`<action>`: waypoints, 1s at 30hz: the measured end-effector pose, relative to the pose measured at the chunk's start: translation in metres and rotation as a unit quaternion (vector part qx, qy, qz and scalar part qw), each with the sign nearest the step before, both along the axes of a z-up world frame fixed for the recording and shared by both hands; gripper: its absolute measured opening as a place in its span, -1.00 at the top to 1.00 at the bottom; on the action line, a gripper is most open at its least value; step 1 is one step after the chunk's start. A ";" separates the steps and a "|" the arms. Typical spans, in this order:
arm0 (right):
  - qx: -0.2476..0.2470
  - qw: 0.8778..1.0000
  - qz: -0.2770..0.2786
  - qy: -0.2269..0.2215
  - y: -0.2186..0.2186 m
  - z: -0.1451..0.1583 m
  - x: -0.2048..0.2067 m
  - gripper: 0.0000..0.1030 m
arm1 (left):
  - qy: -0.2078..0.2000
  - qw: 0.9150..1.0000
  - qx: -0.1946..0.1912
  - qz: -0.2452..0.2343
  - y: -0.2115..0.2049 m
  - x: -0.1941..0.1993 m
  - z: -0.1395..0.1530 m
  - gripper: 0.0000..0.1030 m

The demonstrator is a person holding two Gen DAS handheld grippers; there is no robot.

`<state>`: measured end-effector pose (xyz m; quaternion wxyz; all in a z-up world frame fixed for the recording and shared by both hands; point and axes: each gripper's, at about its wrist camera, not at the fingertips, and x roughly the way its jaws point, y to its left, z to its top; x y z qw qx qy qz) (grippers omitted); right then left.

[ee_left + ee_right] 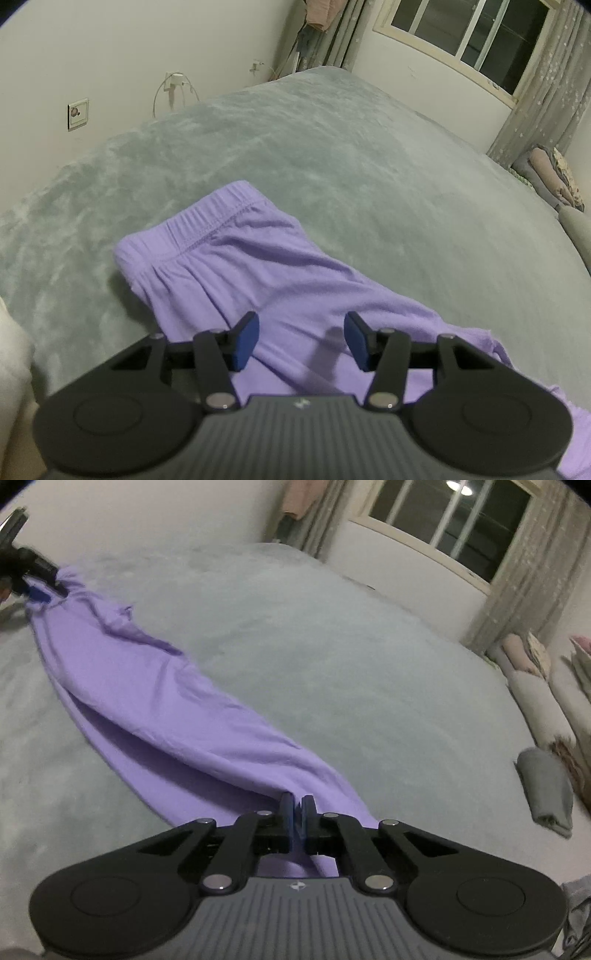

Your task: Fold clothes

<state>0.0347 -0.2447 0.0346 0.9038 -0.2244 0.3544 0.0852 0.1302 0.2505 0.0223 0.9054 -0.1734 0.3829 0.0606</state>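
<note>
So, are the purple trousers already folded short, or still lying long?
Still long: the purple trousers stretch in one strip across the grey bed cover, legs laid together, waistband at the far end.

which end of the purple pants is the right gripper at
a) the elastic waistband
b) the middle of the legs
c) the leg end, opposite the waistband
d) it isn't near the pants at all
c: in the right wrist view the right gripper sits shut at the narrow leg end of the purple pants, while the elastic waistband lies by the left gripper.
</note>
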 end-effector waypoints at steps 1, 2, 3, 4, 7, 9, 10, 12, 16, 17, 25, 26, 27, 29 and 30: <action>0.002 1.000 -0.002 0.005 -0.001 -0.002 0.002 0.96 | 0.000 1.000 0.002 -0.001 -0.001 0.000 0.000 0.06; 0.004 1.000 -0.004 0.010 -0.003 -0.004 0.003 0.96 | 0.000 1.000 0.004 -0.002 -0.001 0.000 0.000 0.06; 0.007 1.000 -0.006 0.015 -0.004 -0.005 0.005 0.96 | 0.000 1.000 0.004 -0.002 -0.001 0.000 0.000 0.05; 0.016 1.000 -0.006 0.019 -0.006 -0.006 0.006 0.94 | 0.000 1.000 0.003 -0.002 -0.001 0.000 0.000 0.04; 0.036 0.999 -0.019 0.018 -0.012 -0.004 0.008 0.76 | 0.001 1.000 0.003 -0.003 0.000 0.000 -0.001 0.03; 0.032 0.999 -0.017 0.011 -0.011 -0.004 0.006 0.75 | 0.001 1.000 0.005 -0.004 -0.001 0.000 -0.001 0.02; 0.023 1.000 -0.005 0.008 -0.006 -0.004 0.003 0.75 | 0.001 1.000 0.006 -0.005 -0.001 0.000 -0.001 0.01; 0.006 1.000 0.020 0.002 0.004 -0.005 -0.003 0.75 | 0.001 1.000 0.007 -0.006 -0.001 -0.001 -0.002 0.00; -0.033 0.998 0.058 0.000 0.027 -0.014 -0.003 0.75 | 0.001 1.000 0.008 -0.007 -0.002 -0.001 -0.002 -0.01; -0.044 0.997 0.062 -0.001 0.031 -0.017 -0.002 0.74 | 0.001 1.000 0.009 -0.007 -0.002 -0.002 -0.002 -0.01; -0.111 0.990 0.082 -0.030 0.047 -0.027 0.003 0.73 | 0.001 1.000 0.011 -0.009 -0.003 -0.002 -0.002 -0.02; -0.120 0.989 0.085 -0.034 0.049 -0.029 0.004 0.73 | 0.001 1.000 0.010 -0.009 -0.002 -0.002 -0.002 -0.02; -0.124 0.988 0.086 -0.037 0.051 -0.029 0.004 0.73 | 0.001 1.000 0.010 -0.009 -0.002 -0.002 -0.002 -0.02; -0.121 0.988 0.086 -0.045 0.052 -0.025 0.005 0.73 | 0.001 1.000 0.009 -0.009 -0.003 -0.002 -0.002 -0.02; -0.117 0.988 0.086 -0.051 0.052 -0.022 0.004 0.73 | 0.001 1.000 0.009 -0.009 -0.002 -0.002 -0.002 -0.03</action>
